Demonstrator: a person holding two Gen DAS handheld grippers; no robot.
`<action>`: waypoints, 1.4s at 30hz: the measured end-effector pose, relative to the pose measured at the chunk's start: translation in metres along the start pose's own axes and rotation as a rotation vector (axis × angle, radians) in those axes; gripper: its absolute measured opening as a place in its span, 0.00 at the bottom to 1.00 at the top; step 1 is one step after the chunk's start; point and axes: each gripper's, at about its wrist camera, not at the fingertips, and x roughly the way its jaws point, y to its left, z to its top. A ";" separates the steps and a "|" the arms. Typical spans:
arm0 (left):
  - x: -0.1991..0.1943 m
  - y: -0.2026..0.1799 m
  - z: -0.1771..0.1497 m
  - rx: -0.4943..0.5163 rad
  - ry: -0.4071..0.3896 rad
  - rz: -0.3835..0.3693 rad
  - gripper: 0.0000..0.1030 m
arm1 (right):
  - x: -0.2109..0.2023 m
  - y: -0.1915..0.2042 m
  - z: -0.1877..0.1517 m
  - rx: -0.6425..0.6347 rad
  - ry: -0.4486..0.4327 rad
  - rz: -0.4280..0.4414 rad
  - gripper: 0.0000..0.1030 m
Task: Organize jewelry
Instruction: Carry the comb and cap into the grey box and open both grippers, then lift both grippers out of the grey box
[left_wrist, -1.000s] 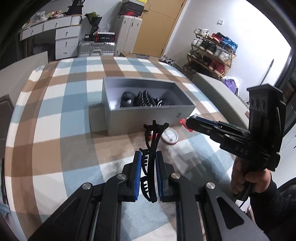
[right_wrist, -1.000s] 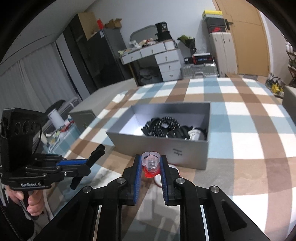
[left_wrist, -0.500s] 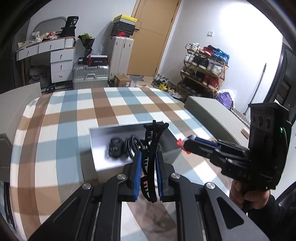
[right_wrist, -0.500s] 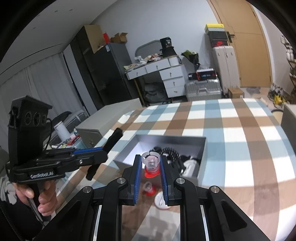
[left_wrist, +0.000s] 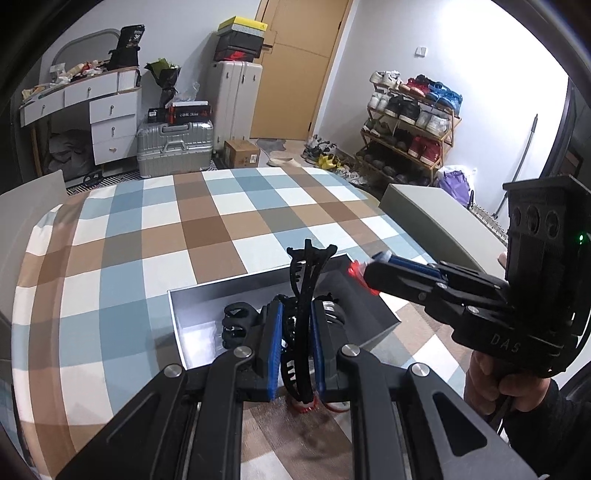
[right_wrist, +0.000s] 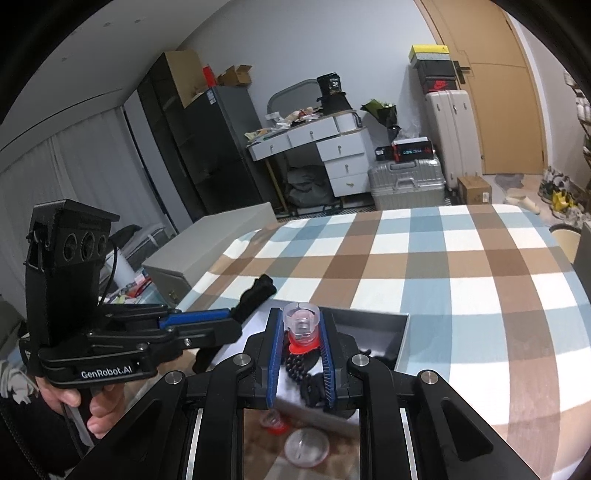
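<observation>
My left gripper is shut on a long black hair clip and holds it above the open grey box. The box holds black claw clips and black beads. My right gripper is shut on a small clear cup with a red base, also over the grey box. In the left wrist view the right gripper reaches in from the right with the red-based cup. In the right wrist view the left gripper shows at left.
The box stands on a blue, brown and white checked cloth. A second red-based cup and a round clear lid lie on the cloth in front of the box. Grey chest-like boxes flank the table.
Both grippers have risen and moved forward over the grey box, each still holding its item. The view now looks down into the box from higher up.
</observation>
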 end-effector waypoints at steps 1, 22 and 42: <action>0.001 0.000 0.000 0.002 0.003 0.000 0.10 | 0.001 -0.001 0.000 0.000 0.002 0.001 0.18; 0.030 0.001 0.002 0.044 0.095 -0.001 0.10 | 0.030 -0.022 -0.001 0.029 0.066 -0.031 0.18; 0.021 0.003 -0.003 0.024 0.085 0.054 0.36 | 0.004 -0.028 -0.004 0.087 0.010 -0.054 0.48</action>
